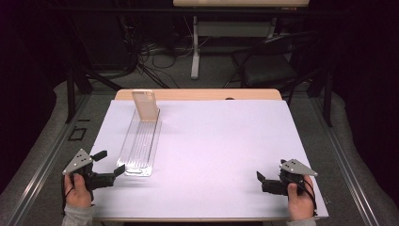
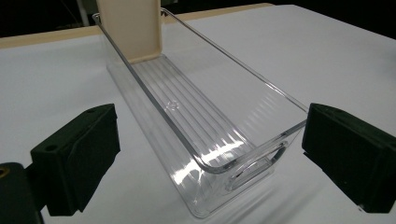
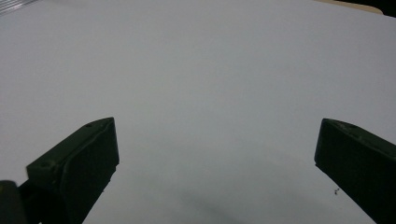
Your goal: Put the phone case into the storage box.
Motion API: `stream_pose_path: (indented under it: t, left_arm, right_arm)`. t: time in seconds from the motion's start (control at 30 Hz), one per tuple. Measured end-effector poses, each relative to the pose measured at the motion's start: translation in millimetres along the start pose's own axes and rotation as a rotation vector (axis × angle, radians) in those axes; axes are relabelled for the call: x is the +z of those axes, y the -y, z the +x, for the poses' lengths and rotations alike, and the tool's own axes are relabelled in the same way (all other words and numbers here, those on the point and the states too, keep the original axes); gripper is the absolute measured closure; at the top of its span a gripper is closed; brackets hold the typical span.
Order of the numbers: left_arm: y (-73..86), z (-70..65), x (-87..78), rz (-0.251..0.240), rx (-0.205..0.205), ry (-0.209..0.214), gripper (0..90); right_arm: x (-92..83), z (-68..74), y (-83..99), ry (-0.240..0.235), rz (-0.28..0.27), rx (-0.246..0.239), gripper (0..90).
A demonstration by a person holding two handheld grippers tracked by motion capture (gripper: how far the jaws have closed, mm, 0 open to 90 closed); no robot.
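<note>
Clear plastic bin (image 2: 205,126) lengthwise on white worktop (image 1: 221,146), beige phone case (image 1: 145,105) upright at far end, left hand-held gripper (image 1: 111,165) released, jaws straddling near end, right hand-held gripper (image 1: 260,180) released, well apart.

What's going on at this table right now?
A person holds a gripper in each hand over a white-covered table. The left gripper is open, its jaws either side of the near end of a long clear bin, not yet closed on it. A beige phone stands upright at the bin's far end. The right gripper is open too, off at the table's right side over bare surface.
</note>
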State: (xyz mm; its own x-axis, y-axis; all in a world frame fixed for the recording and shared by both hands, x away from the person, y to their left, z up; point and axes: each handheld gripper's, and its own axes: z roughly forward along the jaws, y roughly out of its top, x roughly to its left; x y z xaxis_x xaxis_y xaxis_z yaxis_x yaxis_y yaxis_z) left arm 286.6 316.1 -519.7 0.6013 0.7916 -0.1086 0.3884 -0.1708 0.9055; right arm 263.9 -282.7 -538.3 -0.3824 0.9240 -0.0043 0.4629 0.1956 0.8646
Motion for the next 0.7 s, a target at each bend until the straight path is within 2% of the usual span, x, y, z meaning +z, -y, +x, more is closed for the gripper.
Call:
stream_pose_path:
  t: [0.7]
  left_arm:
    - [4.4, 5.6, 3.0, 0.001, -0.017, 0.002, 4.4]
  right_arm:
    - [7.2, 1.4, 4.9, -0.017, 0.017, -0.007, 0.0]
